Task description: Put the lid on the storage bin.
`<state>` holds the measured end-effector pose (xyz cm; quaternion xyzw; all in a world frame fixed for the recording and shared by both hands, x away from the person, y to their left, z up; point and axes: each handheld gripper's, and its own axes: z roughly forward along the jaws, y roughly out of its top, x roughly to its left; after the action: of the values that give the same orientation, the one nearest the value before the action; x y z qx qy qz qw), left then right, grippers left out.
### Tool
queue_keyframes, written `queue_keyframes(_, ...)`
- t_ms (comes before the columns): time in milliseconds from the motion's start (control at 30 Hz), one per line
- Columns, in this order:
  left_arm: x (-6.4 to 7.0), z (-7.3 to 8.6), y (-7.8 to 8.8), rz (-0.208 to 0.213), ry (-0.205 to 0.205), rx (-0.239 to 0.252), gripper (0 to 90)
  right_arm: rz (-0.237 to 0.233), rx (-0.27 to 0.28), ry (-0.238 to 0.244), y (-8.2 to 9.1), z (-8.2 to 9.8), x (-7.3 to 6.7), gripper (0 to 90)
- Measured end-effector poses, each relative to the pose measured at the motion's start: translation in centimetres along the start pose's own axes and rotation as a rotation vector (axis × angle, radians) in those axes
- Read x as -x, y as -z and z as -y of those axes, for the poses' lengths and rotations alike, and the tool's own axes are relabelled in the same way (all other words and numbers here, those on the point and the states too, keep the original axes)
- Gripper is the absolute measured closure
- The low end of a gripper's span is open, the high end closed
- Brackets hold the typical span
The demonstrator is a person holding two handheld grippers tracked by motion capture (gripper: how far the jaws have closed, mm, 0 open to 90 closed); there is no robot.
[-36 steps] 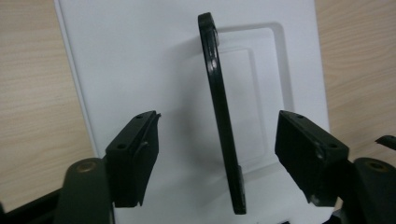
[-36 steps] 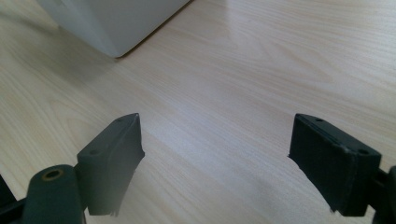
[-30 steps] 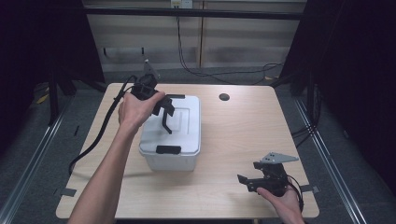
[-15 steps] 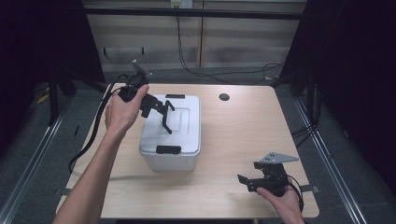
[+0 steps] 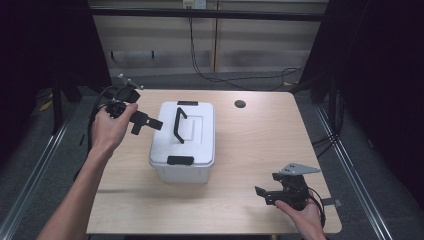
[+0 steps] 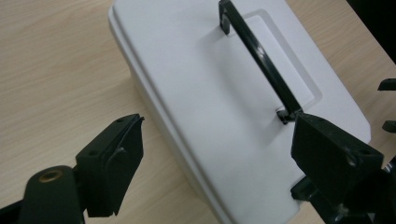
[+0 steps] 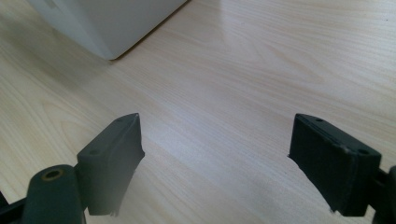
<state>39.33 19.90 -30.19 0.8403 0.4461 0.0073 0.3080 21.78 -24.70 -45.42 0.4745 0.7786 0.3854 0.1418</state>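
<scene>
1. White plastic storage box (image 5: 184, 137) near middle of wooden table (image 5: 260, 145), lid on, upright.
2. Black carry handle (image 5: 177, 123) on lid, standing up from its recess, running along box's length.
3. Two black latches: one at near short edge (image 5: 180, 160), one at far short edge (image 5: 187, 103); both flat against the lid rim.
4. Left gripper (image 5: 145, 122) held in left hand (image 5: 107, 131) off the box's left side, above table level, jaws pointing toward the box.
5. Left jaws spread wide, holding nothing; in left gripper view (image 6: 215, 154) box lid (image 6: 224, 93) sits between and beyond the pads, no contact visible.
6. Same view: handle (image 6: 261, 60) runs diagonally up from near the right pad; right pad overlaps handle's near end in the picture, touching or not cannot be told.
7. Right gripper (image 5: 267, 195) in right hand (image 5: 305, 217) low at table's near right corner, well apart from the box, grey three-cornered plate (image 5: 298, 169) on top.
8. Right jaws also spread wide, empty; right gripper view (image 7: 215, 158) looks across bare tabletop (image 7: 233, 84) with a bottom corner of the box (image 7: 107, 28) at upper left.
9. Small dark round hole (image 5: 240, 104) in tabletop beyond the box, toward the far edge.
10. Black cable (image 5: 95, 112) trails from left gripper off table's left side.
</scene>
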Motion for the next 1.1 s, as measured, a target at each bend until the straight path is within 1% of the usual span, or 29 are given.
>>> queue_keyframes(100,-0.4,0.7,0.7,-0.007,0.013,0.033,16.9,0.002,0.001,-0.003,-0.1,0.0,0.0,16.4)
queue_keyframes(133,-0.5,1.0,0.8,-0.007,0.001,0.038,16.9,0.001,0.002,-0.002,0.0,0.0,0.0,16.4)
queue_keyframes(200,-0.4,1.8,0.6,-0.022,0.002,0.046,16.9,0.001,0.002,-0.002,0.0,0.0,0.0,16.3)
queue_keyframes(267,-0.7,2.6,0.3,-0.013,-0.025,0.028,17.0,0.002,0.002,-0.003,0.0,0.0,0.0,16.4)
queue_keyframes(300,-0.9,3.2,0.2,-0.013,-0.014,0.05,17.5,0.001,0.003,-0.001,0.0,0.0,0.0,16.4)
queue_keyframes(333,-1.0,3.7,0.0,-0.005,-0.013,0.052,17.2,0.002,0.001,0.0,0.0,0.0,0.0,16.3)
queue_keyframes(367,-1.1,4.2,-0.3,0.005,-0.021,0.044,16.9,0.002,0.002,-0.001,0.0,0.0,0.0,16.3)
queue_keyframes(400,-1.2,4.7,-0.5,0.009,-0.021,0.047,17.0,0.003,0.003,-0.001,0.0,0.0,0.0,16.4)
queue_keyframes(467,-1.4,5.8,-0.9,0.015,-0.031,0.027,17.2,0.004,0.001,-0.001,-0.1,0.0,0.1,16.4)
queue_keyframes(500,-1.5,6.5,-1.0,0.018,-0.043,0.034,18.0,0.004,0.001,-0.003,-0.1,0.0,0.1,16.4)
queue_keyframes(533,-1.5,6.9,-1.1,0.007,-0.05,0.019,17.7,0.005,0.001,-0.003,-0.1,0.0,0.1,16.3)
queue_keyframes(567,-1.6,7.4,-1.1,-0.013,-0.044,0.002,17.2,0.005,0.0,-0.003,-0.1,0.0,0.1,16.4)
queue_keyframes(600,-1.6,7.7,-1.0,-0.02,-0.035,0.01,17.5,0.005,0.001,-0.004,-0.1,0.0,0.1,16.3)
queue_keyframes(700,-2.0,9.1,-0.6,-0.009,-0.038,0.027,16.5,0.007,0.002,-0.003,0.0,0.0,0.0,16.4)
queue_keyframes(767,-2.6,10.2,-0.6,0.003,-0.036,0.038,16.2,0.006,0.002,-0.003,0.0,0.0,0.0,16.4)
queue_keyframes(800,-3.1,10.9,-0.5,0.002,-0.023,0.058,16.4,0.005,0.003,-0.003,0.0,0.0,0.0,16.4)
queue_keyframes(833,-3.6,11.7,-0.5,0.004,-0.001,0.075,16.6,0.005,0.002,-0.002,0.0,0.0,0.0,16.4)
queue_keyframes(867,-4.0,12.1,-0.6,0.013,0.003,0.07,16.7,0.006,0.002,-0.002,0.0,0.0,0.0,16.3)
queue_keyframes(900,-4.3,12.9,-0.6,0.009,0.018,0.081,16.8,0.005,0.001,-0.002,0.0,0.0,0.0,16.4)
queue_keyframes(967,-4.6,13.8,-0.4,0.003,0.018,0.091,16.9,0.007,0.0,-0.002,-0.1,0.0,0.0,16.3)
queue_keyframes(1000,-4.7,14.4,-0.4,0.004,0.029,0.1,16.9,0.007,0.001,-0.004,-0.1,0.0,0.0,16.4)
queue_keyframes(1033,-4.7,15.1,-0.3,-0.004,0.036,0.123,16.9,0.007,0.001,-0.004,-0.1,-0.1,0.0,16.4)
queue_keyframes(1067,-4.8,15.5,-0.2,-0.009,0.028,0.123,16.7,0.008,0.001,-0.003,-0.1,-0.1,0.0,16.3)
queue_keyframes(1100,-4.8,16.2,-0.2,-0.014,0.034,0.129,16.5,0.008,0.002,0.002,-0.1,-0.1,0.0,16.4)
